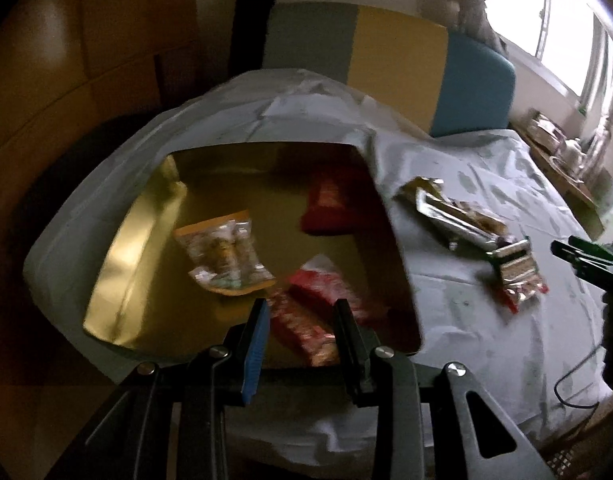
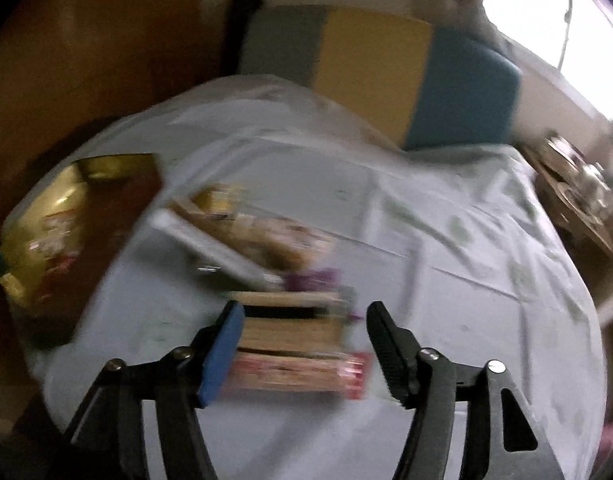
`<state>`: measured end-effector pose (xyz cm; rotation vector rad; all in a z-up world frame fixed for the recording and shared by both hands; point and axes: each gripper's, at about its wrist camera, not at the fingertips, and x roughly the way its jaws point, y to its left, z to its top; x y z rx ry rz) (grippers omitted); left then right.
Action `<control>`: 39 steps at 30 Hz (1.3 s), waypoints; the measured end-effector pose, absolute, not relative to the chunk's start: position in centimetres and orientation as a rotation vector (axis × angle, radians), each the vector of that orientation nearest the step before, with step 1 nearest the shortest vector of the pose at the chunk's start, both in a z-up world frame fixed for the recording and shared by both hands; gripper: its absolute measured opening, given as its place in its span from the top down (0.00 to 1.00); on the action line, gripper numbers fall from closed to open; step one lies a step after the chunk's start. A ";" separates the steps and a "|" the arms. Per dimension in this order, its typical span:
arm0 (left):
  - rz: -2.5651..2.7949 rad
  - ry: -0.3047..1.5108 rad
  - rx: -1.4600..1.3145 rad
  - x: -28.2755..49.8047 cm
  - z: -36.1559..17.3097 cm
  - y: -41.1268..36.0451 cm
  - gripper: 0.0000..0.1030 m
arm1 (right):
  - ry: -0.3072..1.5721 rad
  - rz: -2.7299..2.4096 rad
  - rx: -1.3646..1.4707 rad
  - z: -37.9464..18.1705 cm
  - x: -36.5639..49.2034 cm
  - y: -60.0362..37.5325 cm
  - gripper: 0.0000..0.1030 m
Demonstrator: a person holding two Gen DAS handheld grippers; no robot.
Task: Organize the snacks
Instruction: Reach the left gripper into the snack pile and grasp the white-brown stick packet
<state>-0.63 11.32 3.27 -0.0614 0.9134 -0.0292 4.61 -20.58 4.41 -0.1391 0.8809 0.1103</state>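
Pale sheeting (image 1: 466,320) covers the bench; four snack packets already lie in the gold box (image 1: 118,280). My left gripper (image 1: 302,312) hovers empty and spread, my right gripper (image 2: 302,320) wide over the striped packet (image 2: 294,344), several more beside it unsorted.

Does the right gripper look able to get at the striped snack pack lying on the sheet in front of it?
Probably yes. The right gripper is open, its fingers either side of the striped snack pack, with nothing between them, though the view is blurred.

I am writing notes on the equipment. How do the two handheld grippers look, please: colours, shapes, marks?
Both look alike. The left gripper and right gripper have black angular linkage frames with silver round bolts and triangular cut-outs. On each, the left finger carries a blue pad; the right finger is black, ribbed. No markings show.
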 end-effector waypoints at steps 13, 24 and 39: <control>-0.240 0.919 0.163 2.2 4.4 1.6 0.68 | 0.976 -0.093 0.121 3.1 6.2 -27.8 0.34; -0.456 0.993 0.468 8.4 2.3 -6.0 0.36 | 0.932 -0.067 0.186 4.3 5.8 -28.1 0.28; -0.614 1.003 0.855 14.7 -2.7 -13.5 0.20 | 0.924 -0.041 0.254 5.1 5.8 -28.7 0.25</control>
